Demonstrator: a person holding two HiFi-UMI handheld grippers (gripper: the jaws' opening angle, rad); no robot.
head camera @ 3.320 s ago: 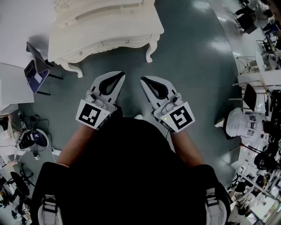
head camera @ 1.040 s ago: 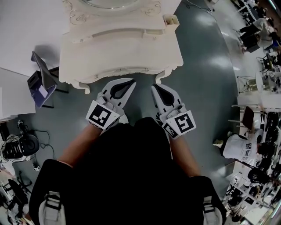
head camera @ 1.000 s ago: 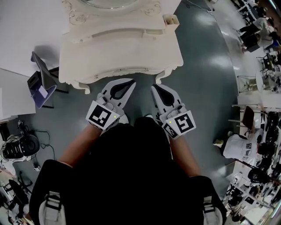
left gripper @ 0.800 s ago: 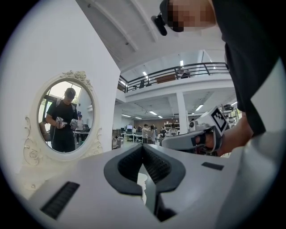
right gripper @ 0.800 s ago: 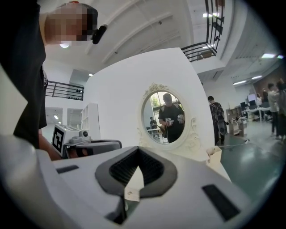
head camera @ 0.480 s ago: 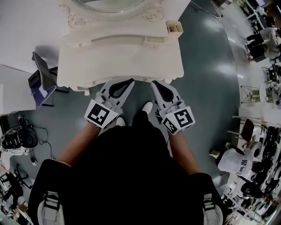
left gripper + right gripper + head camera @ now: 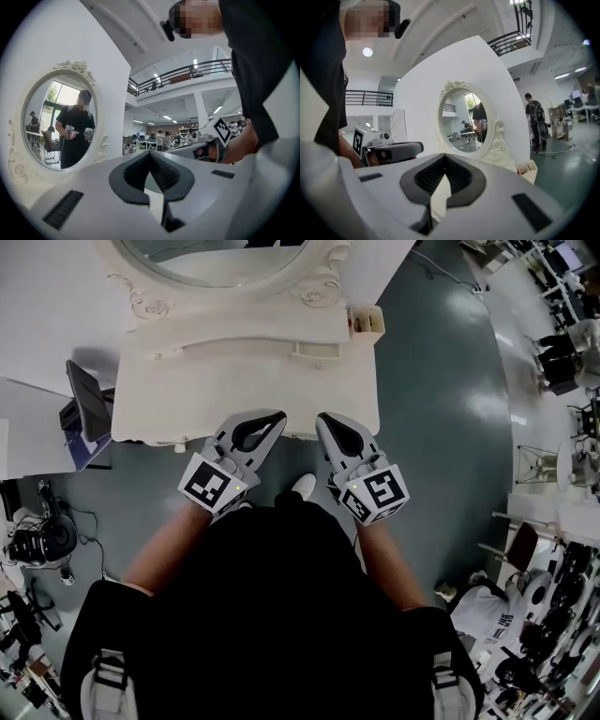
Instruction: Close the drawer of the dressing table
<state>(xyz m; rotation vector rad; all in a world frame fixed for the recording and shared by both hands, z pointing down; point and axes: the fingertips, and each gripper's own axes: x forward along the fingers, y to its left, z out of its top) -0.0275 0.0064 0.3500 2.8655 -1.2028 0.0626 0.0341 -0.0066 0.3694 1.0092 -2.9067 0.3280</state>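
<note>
Before the white dressing table (image 7: 244,381), seen from the head camera: the left gripper (image 7: 278,415) and the right gripper (image 7: 322,419) lie side by side with their tips at its front edge, each with jaws pressed together on nothing. A small drawer (image 7: 314,351) juts slightly from the raised rear tier, below the oval mirror (image 7: 220,259), apart from both tips.
</note>
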